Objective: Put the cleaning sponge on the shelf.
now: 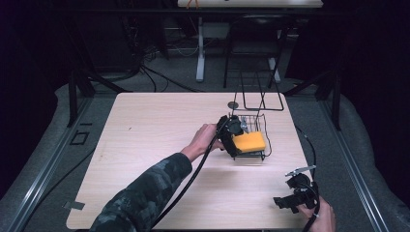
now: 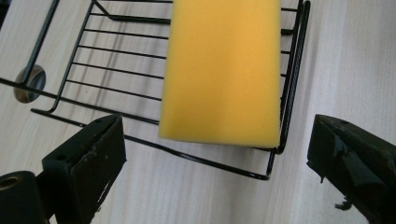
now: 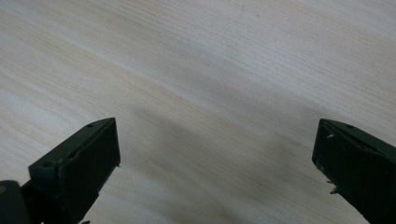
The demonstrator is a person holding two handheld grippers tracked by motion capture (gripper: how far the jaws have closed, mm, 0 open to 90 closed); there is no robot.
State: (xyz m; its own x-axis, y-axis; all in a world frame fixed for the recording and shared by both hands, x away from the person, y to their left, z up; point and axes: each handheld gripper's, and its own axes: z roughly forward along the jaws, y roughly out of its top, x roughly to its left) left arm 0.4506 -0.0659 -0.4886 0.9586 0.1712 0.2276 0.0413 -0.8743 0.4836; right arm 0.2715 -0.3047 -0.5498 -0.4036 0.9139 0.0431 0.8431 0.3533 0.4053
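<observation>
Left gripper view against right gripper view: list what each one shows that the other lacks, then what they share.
The left gripper view alone has a yellow rectangular foam sponge lying in a black wire basket, plus a round metal disc on the table beside the basket's corner. The right gripper view alone has bare tabletop between its jaws, with a soft shadow. Both share the pale wooden table and a pair of black jaws standing wide apart: the left gripper and the right gripper.

Left hand-held gripper (image 2: 215, 154) agape, right hand-held gripper (image 3: 215, 158) agape
</observation>
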